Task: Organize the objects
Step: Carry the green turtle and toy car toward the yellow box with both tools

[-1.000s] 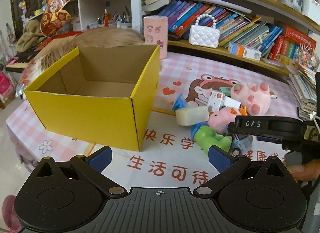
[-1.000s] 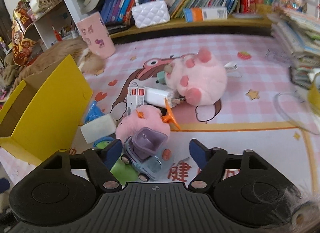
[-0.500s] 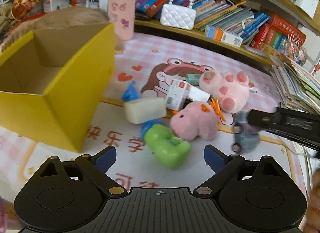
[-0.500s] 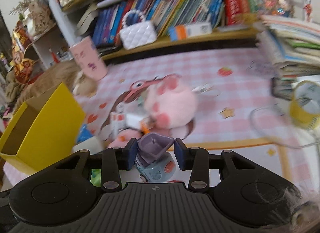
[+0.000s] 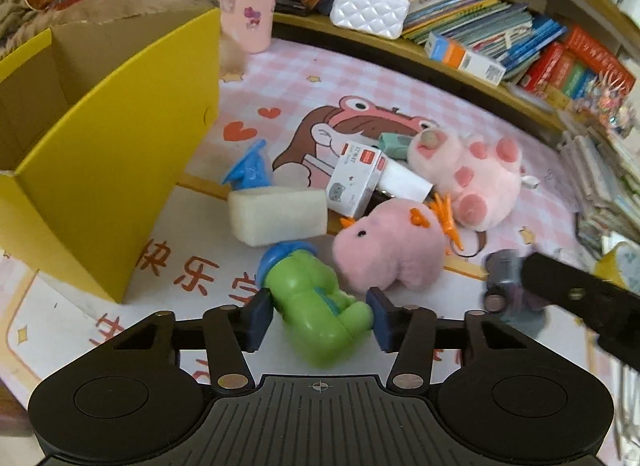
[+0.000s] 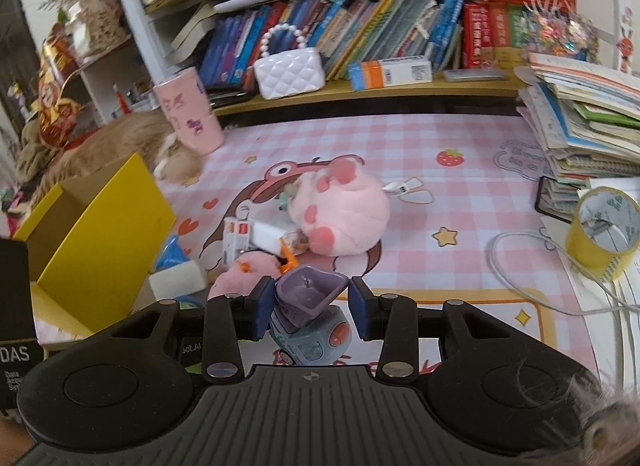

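Green plastic toy (image 5: 316, 306): lies on its side on the near part of the play mat (image 5: 400, 81), blue cap pointing far. The left gripper (image 5: 320, 316) has a blue pad on each flank of the toy's body; the pads look touching or all but touching, so the claw appears to be pinching it, though a firm clamp cannot be confirmed. Likely placed so for a lift into the box.

Toy truck (image 6: 310, 314): purple tipper bed, pale blue cab with an orange-pink button. The right gripper (image 6: 312, 312) is pressed in on the bed from both sides, and the truck appears raised clear of the mat, judged ready for carrying.

Yellow cardboard box (image 5: 104, 169): open-topped, at left, just beside the toy pile; probable destination.

Remaining pile, centre of mat: small pink plush (image 5: 390, 252) with orange trim, touching the green toy; white sponge block (image 5: 278, 215); blue item (image 5: 250, 169) behind it; small white carton (image 5: 354, 183) with a red label, print too small to read; large pink plush (image 5: 468, 173) at far right of the heap.

Writing: red Chinese characters on the mat, including 快乐 (image 5: 176, 266); "DAS" on a black panel (image 6: 14, 354) at the left edge of the right view.

Surround: pink cup (image 5: 248, 1), white quilted purse (image 5: 370, 9), yellow tape roll (image 6: 602, 236) at right.
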Available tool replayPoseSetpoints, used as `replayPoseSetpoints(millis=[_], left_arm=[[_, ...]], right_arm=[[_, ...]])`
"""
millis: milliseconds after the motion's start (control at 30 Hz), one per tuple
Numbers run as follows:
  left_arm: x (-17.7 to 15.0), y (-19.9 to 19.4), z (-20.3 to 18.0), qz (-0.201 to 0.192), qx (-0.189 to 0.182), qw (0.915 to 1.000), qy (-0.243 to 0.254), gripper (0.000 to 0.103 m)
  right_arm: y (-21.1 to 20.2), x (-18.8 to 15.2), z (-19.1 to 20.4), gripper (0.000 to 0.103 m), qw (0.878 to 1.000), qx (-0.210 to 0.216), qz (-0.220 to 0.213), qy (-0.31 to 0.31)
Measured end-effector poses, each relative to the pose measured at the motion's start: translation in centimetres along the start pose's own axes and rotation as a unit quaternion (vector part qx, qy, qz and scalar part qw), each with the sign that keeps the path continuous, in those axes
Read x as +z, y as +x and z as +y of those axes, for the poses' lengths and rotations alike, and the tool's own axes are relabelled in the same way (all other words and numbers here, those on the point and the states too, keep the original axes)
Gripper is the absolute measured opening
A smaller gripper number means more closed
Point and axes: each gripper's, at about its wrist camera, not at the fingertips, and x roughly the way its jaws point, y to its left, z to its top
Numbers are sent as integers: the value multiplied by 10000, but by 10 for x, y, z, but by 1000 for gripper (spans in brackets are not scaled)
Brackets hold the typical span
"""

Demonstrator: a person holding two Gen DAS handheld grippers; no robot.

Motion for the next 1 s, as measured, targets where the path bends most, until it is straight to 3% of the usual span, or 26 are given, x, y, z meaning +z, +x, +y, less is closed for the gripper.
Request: replayPoseSetpoints(millis=[167, 400, 567, 800, 1000], left_arm=[[-6, -24, 14, -89, -84, 9999, 79, 47], [-13, -42, 48, -112, -183, 9996, -195, 46], [-14, -58, 67, -238, -394, 9989, -91, 46], [-26, -82, 106, -316, -553, 9979, 142, 45], [-35, -110, 155, -443, -557, 9975, -34, 45]], right_arm=[[3, -4, 13, 37, 9999, 54, 74, -120], [8, -14, 34, 37, 9996, -11, 283, -88], [-1, -22, 57, 37, 9997, -142, 183, -44], [-11, -42, 105, 37, 9996, -204, 167, -28], [-23, -64, 156, 37, 9995, -162, 106, -249]])
